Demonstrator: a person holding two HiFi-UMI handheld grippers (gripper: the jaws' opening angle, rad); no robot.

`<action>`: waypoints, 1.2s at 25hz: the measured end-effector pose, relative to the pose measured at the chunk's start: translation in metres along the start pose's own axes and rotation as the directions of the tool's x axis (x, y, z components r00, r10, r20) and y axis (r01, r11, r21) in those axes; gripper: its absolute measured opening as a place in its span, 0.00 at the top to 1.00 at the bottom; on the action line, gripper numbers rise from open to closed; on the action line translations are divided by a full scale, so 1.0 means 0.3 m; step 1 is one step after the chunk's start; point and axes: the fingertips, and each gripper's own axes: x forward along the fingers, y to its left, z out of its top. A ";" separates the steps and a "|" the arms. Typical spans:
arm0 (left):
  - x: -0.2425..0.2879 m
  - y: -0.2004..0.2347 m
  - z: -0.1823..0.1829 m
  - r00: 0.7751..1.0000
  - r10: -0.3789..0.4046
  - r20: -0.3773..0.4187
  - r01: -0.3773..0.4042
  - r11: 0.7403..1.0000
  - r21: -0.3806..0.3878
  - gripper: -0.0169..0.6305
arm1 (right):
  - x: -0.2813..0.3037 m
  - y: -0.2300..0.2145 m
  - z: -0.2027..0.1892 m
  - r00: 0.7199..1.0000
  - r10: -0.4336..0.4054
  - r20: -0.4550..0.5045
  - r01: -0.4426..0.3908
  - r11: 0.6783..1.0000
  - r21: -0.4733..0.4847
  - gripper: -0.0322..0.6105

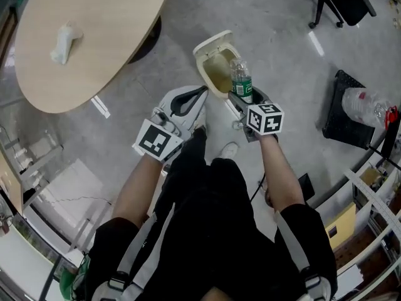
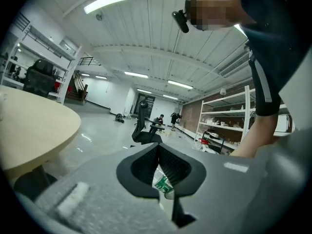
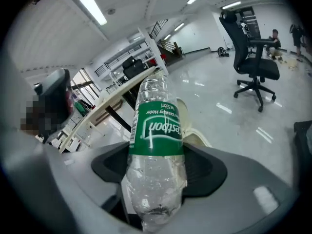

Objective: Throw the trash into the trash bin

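Gripping a clear plastic bottle [image 3: 157,130] across its body, the right gripper [image 3: 158,167] has its jaws spread wide at the rim of the open trash bin [image 1: 210,54]. The bin stands on a glossy grey floor [image 1: 276,36] beside a round wooden table [image 1: 94,30]. The left gripper [image 2: 158,152] is closed and empty.

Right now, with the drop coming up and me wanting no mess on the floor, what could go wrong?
The plastic bottle clamped in the right gripper sits over the right rim of the small open trash bin, not its centre; released here, it may clip the rim and bounce out. The left gripper, shut and empty, hangs close beside the bin and could knock it.
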 end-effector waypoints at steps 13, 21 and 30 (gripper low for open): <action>-0.014 0.128 -0.166 0.995 0.036 -0.097 -0.040 0.998 -0.040 0.97 | 0.486 -0.246 -0.306 0.933 -0.016 -0.360 0.160 0.914 0.373 0.44; 0.005 0.125 -0.219 0.991 0.019 -0.131 -0.029 0.996 -0.080 0.97 | 0.561 -0.283 -0.353 0.879 -0.072 -0.471 0.239 0.921 0.307 0.44; 0.000 0.085 -0.256 0.989 0.027 -0.148 -0.052 0.985 -0.167 0.97 | 0.570 -0.311 -0.256 0.914 -0.089 -0.395 0.221 0.926 0.305 0.33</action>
